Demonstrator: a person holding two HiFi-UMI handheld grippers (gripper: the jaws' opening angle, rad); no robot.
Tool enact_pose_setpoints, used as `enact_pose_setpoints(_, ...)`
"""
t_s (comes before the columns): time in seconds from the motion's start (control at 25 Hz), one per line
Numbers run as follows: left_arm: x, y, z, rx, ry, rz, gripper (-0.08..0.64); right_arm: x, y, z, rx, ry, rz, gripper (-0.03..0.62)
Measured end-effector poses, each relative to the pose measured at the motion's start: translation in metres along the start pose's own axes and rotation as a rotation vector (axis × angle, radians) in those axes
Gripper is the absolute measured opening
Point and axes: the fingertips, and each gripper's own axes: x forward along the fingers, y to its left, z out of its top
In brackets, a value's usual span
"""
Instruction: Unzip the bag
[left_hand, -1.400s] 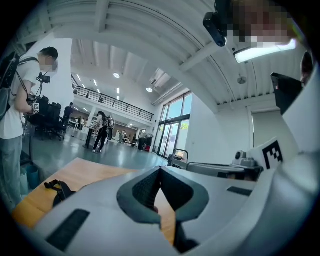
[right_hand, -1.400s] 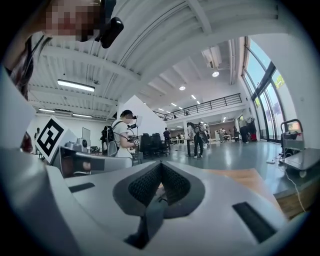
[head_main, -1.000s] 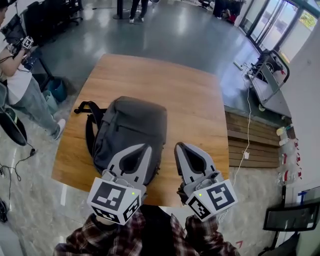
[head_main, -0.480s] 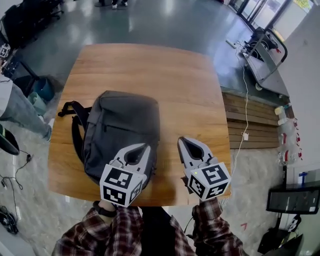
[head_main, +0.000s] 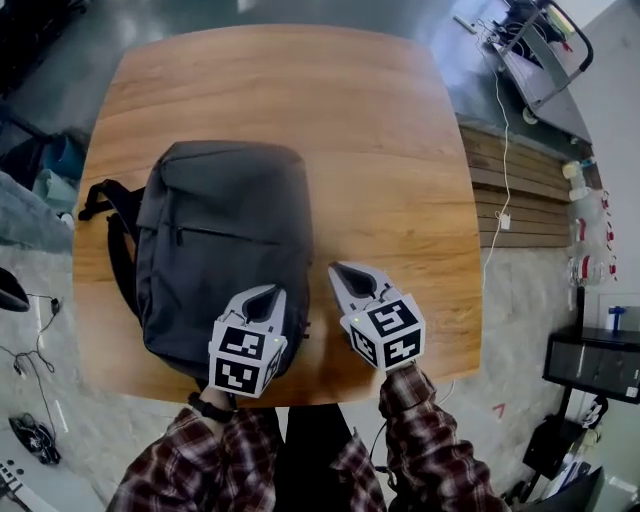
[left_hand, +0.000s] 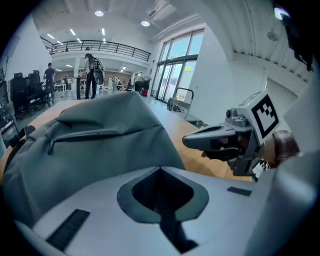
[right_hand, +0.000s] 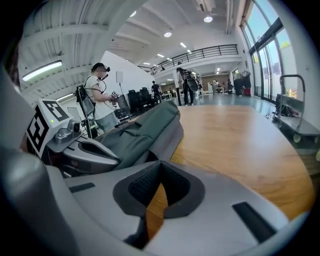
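My left tongs (head_main: 262, 296) over the bag (head_main: 215, 235) and right tongs (head_main: 342, 272) beside it are closed, empty; the right gripper view alone shows a person (right_hand: 101, 92).

**A:** What sort of room is it?

**B:** A big open hall. It has white walls (left_hand: 215, 75), tall glass windows and doors (left_hand: 175, 75), round ceiling lamps (left_hand: 99, 13) and a black-railed upper gallery (left_hand: 100, 47) on the far side.

**A:** And the floor?

**B:** There is glossy dark grey floor (head_main: 470, 80) beyond the brown wooden table with rounded corners (head_main: 380, 150), and pale mottled stone floor (head_main: 520, 330) on the near side. A low platform of wooden slats (head_main: 510, 190) lies just beside the table's right edge, and a thin white cable (head_main: 505, 150) runs across it.

**A:** Any other furniture?

**B:** A grey metal trolley (head_main: 540, 40) stands past the slats, and black office chairs (left_hand: 22, 90) line the left wall.
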Motion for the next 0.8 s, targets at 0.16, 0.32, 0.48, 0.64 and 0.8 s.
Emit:
enact_pose_setpoints(0.16, 0.004, 0.005, -0.007, -0.064, -0.026, -0.019, 0.009, 0.024, 0.004, -0.018, -0.041, 0.047, 0.023, 0.008)
enact_pose_setpoints(0.32, 0.007, 0.007, -0.005, -0.083, -0.039, -0.032, 0.009, 0.036, 0.011, -0.027, -0.225, 0.109, 0.109, 0.015)
enact_pose_setpoints(0.48, 0.008, 0.007, -0.005, -0.087, -0.040, -0.038, 0.009, 0.046, 0.015, -0.036, -0.526, 0.219, 0.186, 0.081)
enact_pose_setpoints(0.64, 0.008, 0.007, -0.007, -0.093, -0.038, -0.045, 0.009, 0.060, 0.018, -0.040, -0.748, 0.274, 0.233, 0.083)
enact_pose_setpoints(0.8, 0.009, 0.006, -0.008, -0.093, -0.030, -0.052, 0.009, 0.062, 0.024, -0.043, -0.958, 0.301, 0.296, 0.083)
